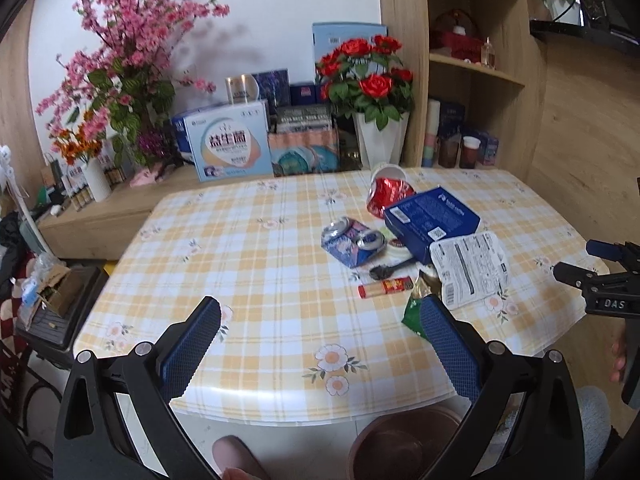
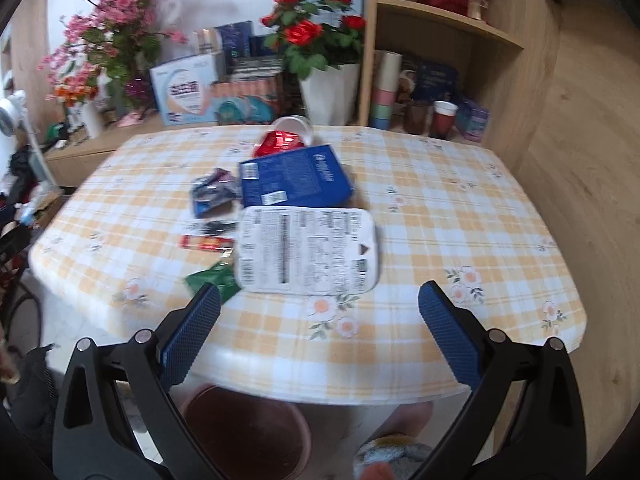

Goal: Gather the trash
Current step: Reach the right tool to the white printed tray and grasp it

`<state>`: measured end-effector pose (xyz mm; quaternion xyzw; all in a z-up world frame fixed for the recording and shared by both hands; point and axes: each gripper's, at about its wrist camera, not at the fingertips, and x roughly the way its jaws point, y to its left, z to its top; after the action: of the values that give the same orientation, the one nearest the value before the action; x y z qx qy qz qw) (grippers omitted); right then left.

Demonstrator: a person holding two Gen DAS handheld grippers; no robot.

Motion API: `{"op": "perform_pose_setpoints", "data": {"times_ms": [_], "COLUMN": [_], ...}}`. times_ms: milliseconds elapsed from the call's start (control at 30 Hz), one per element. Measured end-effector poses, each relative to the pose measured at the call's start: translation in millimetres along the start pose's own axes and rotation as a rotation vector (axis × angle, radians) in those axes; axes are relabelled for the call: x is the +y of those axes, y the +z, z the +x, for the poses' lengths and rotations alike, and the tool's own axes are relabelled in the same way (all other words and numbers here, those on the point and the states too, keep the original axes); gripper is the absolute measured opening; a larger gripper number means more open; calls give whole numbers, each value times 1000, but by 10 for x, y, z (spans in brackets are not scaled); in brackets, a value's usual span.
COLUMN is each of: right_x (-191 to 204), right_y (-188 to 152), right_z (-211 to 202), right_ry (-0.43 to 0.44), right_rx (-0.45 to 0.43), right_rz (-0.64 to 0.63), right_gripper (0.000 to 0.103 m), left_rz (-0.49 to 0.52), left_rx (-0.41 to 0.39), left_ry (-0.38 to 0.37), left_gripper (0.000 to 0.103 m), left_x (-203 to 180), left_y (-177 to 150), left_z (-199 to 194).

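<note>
Trash lies on the checked tablecloth: a crushed blue can, a crushed red can by a white cup, a blue box, a white tray lid, a red stick packet and a green wrapper. The same pile shows in the right wrist view: blue box, white lid, red packet, green wrapper. My left gripper is open and empty over the near table edge. My right gripper is open and empty, just short of the lid.
A brown bin stands on the floor below the table's front edge; it also shows in the right wrist view. Boxes, a vase of red roses and pink blossoms line the sideboard behind. A wooden shelf stands at the right.
</note>
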<state>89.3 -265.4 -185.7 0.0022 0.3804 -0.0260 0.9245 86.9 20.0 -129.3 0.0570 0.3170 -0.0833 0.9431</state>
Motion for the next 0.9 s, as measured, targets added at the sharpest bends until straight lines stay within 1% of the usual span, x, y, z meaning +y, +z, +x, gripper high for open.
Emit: {"op": "perform_pose_setpoints", "data": {"times_ms": [67, 167, 367, 500, 633, 733, 800, 833, 900], "right_x": [2, 80, 434, 627, 768, 771, 749, 744, 744], "right_y": [10, 24, 100, 175, 219, 242, 255, 256, 265], "right_z": [143, 375, 999, 1397, 1671, 1861, 1903, 1906, 1885], "right_ry": [13, 17, 26, 6, -14, -37, -44, -43, -44], "right_rx": [19, 41, 99, 134, 157, 206, 208, 209, 205], "right_rz": [9, 7, -26, -26, -31, 9, 34, 35, 34], "right_gripper": [98, 98, 97, 97, 97, 97, 98, 97, 86], "left_rz": [-22, -51, -65, -77, -94, -103, -98, -93, -85], "left_rx": [11, 45, 62, 81, 100, 115, 123, 126, 127], "left_ry": [28, 33, 62, 69, 71, 66, 62, 59, 52], "left_gripper": [98, 98, 98, 98, 98, 98, 98, 98, 98], "left_x": [27, 93, 225, 336, 407, 436, 422, 412, 384], "left_y": [-23, -48, -90, -115, -151, -190, -213, -219, -232], "left_z": [88, 244, 466, 598, 701, 773, 805, 818, 829]}}
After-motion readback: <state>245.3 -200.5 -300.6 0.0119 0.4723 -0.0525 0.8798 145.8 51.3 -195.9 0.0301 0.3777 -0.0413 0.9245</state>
